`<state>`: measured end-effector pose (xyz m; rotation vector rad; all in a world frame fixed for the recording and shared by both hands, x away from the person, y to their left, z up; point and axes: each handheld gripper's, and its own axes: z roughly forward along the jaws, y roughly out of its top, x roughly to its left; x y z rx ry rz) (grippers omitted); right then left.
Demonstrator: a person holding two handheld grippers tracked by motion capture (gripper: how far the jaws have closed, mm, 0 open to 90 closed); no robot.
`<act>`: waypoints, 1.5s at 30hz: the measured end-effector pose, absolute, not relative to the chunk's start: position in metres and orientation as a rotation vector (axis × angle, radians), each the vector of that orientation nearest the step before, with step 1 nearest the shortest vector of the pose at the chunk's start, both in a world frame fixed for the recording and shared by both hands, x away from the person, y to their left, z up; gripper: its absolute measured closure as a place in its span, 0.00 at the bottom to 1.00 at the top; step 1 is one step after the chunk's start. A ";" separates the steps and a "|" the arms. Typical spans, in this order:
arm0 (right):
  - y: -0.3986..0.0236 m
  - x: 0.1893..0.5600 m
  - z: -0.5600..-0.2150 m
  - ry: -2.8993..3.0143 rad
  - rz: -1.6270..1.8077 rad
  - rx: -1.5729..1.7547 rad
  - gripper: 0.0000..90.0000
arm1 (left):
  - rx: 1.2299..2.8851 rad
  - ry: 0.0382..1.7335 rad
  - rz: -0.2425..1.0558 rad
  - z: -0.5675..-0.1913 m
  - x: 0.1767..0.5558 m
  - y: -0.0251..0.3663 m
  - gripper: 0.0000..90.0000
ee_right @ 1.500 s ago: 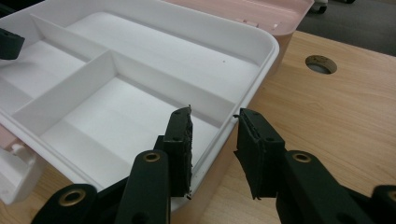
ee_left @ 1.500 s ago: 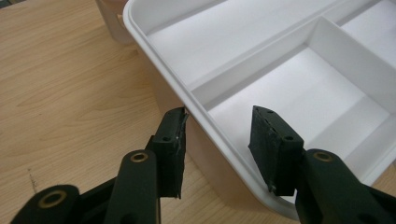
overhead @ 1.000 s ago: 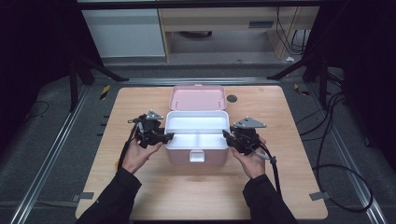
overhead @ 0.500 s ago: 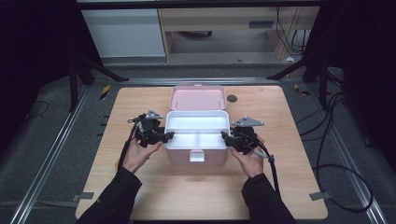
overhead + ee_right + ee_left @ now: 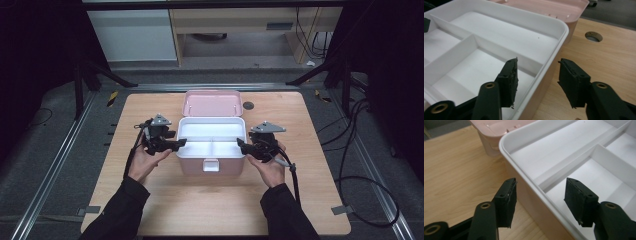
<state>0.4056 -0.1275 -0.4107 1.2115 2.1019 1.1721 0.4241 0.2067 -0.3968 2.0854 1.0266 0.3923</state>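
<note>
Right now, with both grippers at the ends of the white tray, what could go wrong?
1. Both grippers, left and right, straddle the tray rim with a gap at the pads; their jaws have just been opening, so a lift now would likely leave the tray behind.
2. Closing one side first might tilt the tray in the pink box.
3. The open lid lies right behind; pushing the box back could jam it.

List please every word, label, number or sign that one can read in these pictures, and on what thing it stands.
There is no readable text in these pictures.
Pink box and its open lid: plain, no label.
White tray with its compartments: blank.
Left gripper and right gripper: no marking.
Wooden table: bare wood.
</note>
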 end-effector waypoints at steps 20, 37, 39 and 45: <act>-0.142 0.446 -0.368 2.386 1.158 0.713 0.53 | 2.422 0.621 0.376 -0.351 0.452 0.205 0.46; -0.119 0.470 -0.374 2.767 0.918 0.432 0.78 | 2.669 0.407 0.233 -0.357 0.472 0.178 0.70; -0.119 0.472 -0.373 2.787 0.882 0.420 0.81 | 2.692 0.395 0.230 -0.357 0.475 0.175 0.73; -0.116 0.480 -0.371 2.857 0.805 0.370 0.87 | 2.756 0.344 0.201 -0.360 0.484 0.168 0.80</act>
